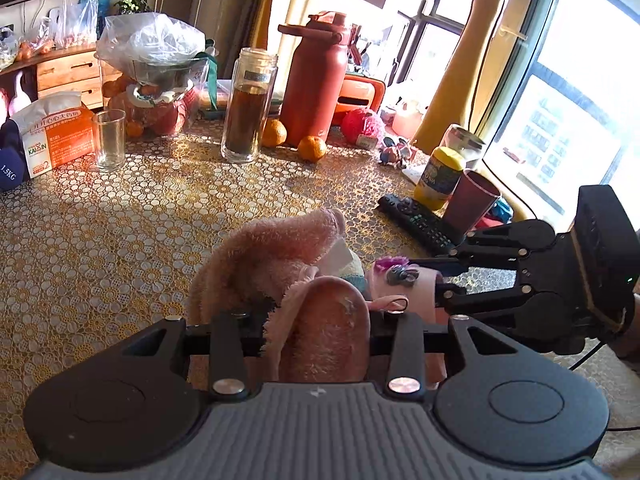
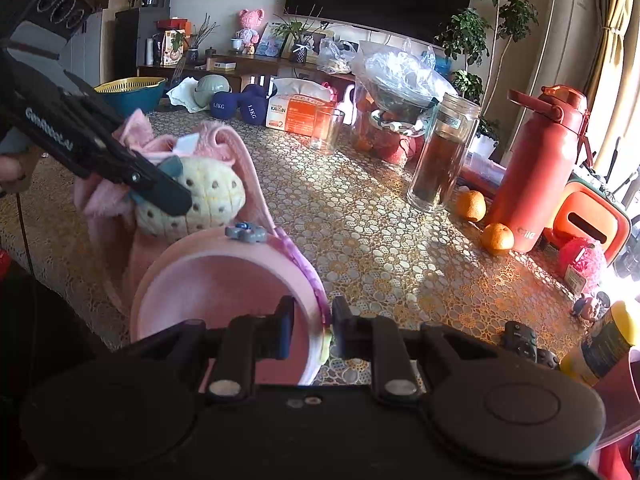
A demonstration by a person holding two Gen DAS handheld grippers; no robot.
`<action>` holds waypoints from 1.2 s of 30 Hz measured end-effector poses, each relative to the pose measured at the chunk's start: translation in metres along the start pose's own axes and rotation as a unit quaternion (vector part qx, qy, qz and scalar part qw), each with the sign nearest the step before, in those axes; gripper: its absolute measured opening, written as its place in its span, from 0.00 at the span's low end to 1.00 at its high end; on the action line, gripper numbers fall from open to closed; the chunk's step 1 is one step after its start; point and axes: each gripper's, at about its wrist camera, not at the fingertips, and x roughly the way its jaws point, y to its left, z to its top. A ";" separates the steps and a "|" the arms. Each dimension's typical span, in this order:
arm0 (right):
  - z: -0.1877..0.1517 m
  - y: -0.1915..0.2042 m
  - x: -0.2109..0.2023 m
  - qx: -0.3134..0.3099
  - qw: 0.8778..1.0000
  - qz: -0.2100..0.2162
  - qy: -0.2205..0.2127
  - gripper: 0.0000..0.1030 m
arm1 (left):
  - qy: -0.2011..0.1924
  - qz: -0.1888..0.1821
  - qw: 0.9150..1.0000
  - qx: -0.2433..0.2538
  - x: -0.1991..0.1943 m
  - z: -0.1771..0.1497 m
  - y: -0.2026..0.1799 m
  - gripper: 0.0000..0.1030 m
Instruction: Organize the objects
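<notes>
A fluffy pink plush item (image 1: 264, 248) with a cream dotted strawberry part (image 2: 212, 196) sits at the near table edge. My left gripper (image 1: 316, 312) is shut on it, and its fingertips are buried in the fabric. In the right wrist view the left gripper (image 2: 172, 196) comes in from the upper left and lies across the strawberry. A round pink container (image 2: 224, 280) with purple trim and a grey flower stands right beside the plush. My right gripper (image 2: 313, 312) is shut on its rim, and the right gripper (image 1: 448, 280) also shows from the side.
On the patterned tablecloth (image 1: 120, 240) stand a tall glass jar of dark liquid (image 1: 248, 108), a red flask (image 1: 316, 80), two tangerines (image 1: 312, 148), an empty glass (image 1: 110, 140) and a tissue box (image 1: 56, 132). A remote (image 1: 416, 216), yellow bottle (image 1: 440, 176) and maroon cup (image 1: 472, 204) crowd the right.
</notes>
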 end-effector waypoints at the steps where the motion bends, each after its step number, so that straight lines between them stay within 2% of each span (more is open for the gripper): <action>1: 0.001 0.001 0.000 -0.001 1.000 0.000 -0.001 0.19 | -0.006 -0.005 1.000 0.000 -0.004 0.002 -0.003 0.38; 4: 0.001 0.002 0.000 -0.002 1.000 0.000 -0.001 0.19 | -0.015 -0.022 1.000 0.005 -0.011 0.006 -0.012 0.38; 9: 0.002 0.005 -0.001 -0.008 1.000 -0.002 -0.004 0.18 | -0.007 -0.040 0.999 0.008 -0.001 0.004 -0.023 0.38; 14: -0.002 0.002 -0.002 -0.003 1.000 -0.002 -0.005 0.18 | -0.009 -0.055 0.998 -0.018 0.007 0.006 -0.016 0.38; 22: -0.005 -0.001 -0.004 0.001 1.000 0.001 -0.009 0.17 | -0.004 -0.047 0.998 -0.052 0.018 0.008 0.001 0.38; 36: -0.008 -0.003 -0.005 0.009 1.000 0.001 -0.009 0.17 | 0.043 -0.012 0.997 -0.069 0.048 -0.017 0.021 0.38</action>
